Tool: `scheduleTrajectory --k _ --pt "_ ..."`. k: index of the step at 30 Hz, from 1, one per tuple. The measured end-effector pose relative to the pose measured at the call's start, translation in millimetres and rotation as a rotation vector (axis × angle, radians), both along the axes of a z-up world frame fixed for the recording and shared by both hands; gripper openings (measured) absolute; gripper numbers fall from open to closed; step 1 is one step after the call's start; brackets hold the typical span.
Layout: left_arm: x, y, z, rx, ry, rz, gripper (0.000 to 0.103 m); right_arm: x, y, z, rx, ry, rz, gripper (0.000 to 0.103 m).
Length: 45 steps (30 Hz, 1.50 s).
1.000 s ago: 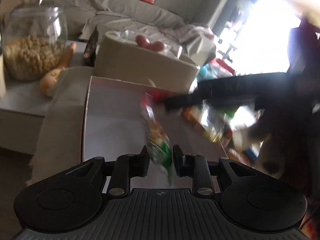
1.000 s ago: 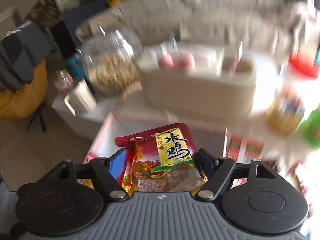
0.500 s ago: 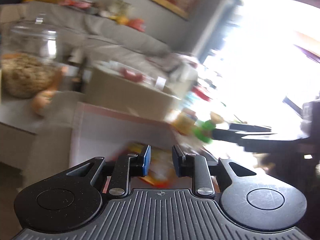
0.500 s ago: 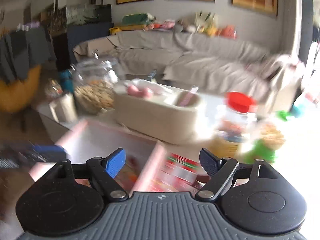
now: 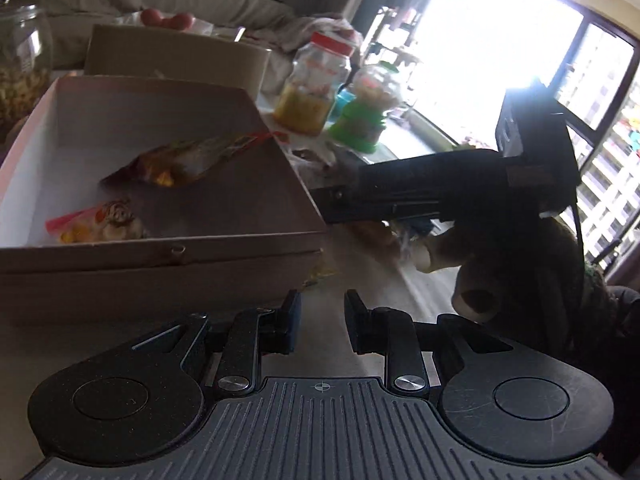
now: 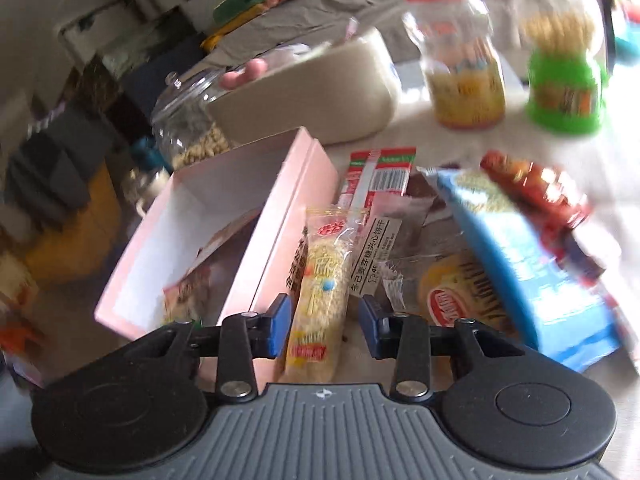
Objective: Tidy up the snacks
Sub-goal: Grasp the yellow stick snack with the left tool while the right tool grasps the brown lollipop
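Observation:
A pink box (image 5: 168, 248) (image 6: 276, 216) holds a red snack packet (image 5: 188, 158) and a small yellow packet (image 5: 96, 226). My left gripper (image 5: 318, 322) is open and empty, low in front of the box's near right corner. My right gripper (image 6: 322, 322) is open and hovers over a yellow noodle-snack packet (image 6: 320, 292) that lies just right of the box. Beside it lie a red-and-white packet (image 6: 380, 174), a clear cracker packet (image 6: 448, 280), a blue bag (image 6: 528, 264) and a red bag (image 6: 536, 188). The right gripper's body (image 5: 440, 192) shows in the left wrist view.
A beige tub (image 6: 320, 92) with pink items stands behind the box. A glass jar of puffed snacks (image 6: 188, 124) is at the back left. A red-lidded jar (image 6: 460, 64) and a green-based jar (image 6: 564, 60) stand at the back right. A sofa lies beyond the table.
Both grippers let go of their packets, which now lie in the pink box. The left gripper dropped low beside the box. The right gripper swung right over the loose packets.

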State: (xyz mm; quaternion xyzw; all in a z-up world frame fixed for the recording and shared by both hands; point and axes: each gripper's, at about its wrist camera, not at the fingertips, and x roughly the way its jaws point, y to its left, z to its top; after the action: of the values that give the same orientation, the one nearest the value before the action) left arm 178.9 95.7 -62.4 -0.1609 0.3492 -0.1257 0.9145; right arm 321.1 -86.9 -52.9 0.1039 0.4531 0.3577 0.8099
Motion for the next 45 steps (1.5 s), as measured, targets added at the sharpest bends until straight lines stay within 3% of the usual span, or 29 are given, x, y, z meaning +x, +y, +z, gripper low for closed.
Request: scheduleTrajectory --k 2,8,15,19,24,28,31,37,40,45 --pt "-1 1 0 -0.015 0.004 0.017 0.027 6 0 -9 0.041 0.061 0.020 0.027" --pt "-7 -5 8 -0.036 -0.010 0.007 0.027 -9 -14 -13 0.074 0.126 0.087 0.026" --pt "-2 -21 1 -0.022 0.035 -0.015 0.027 -37 -41 -17 0.092 0.208 0.138 0.028" --pt "2 -26 2 -0.022 0.048 -0.005 0.027 -46 -58 -1 0.065 0.119 0.116 0.035" --pt "9 -35 2 0.002 0.059 0.004 0.027 -57 -78 34 -0.071 -0.196 -0.018 0.062" --pt "17 -43 -2 0.040 0.071 0.019 0.028 -43 -92 39 -0.208 -0.353 -0.177 0.066" --pt "22 -48 -5 0.067 0.076 0.027 0.041 -11 -102 24 -0.205 -0.289 -0.238 0.066" --pt "21 -61 -6 0.098 0.072 0.012 0.038 51 -112 -13 -0.075 -0.104 -0.299 0.066" --pt "23 -66 -6 0.115 0.071 0.008 0.038 42 -110 -14 -0.066 -0.113 -0.270 0.046" --pt "34 -74 -7 0.145 0.065 0.009 0.038 8 -112 -7 -0.106 -0.129 -0.245 0.045"
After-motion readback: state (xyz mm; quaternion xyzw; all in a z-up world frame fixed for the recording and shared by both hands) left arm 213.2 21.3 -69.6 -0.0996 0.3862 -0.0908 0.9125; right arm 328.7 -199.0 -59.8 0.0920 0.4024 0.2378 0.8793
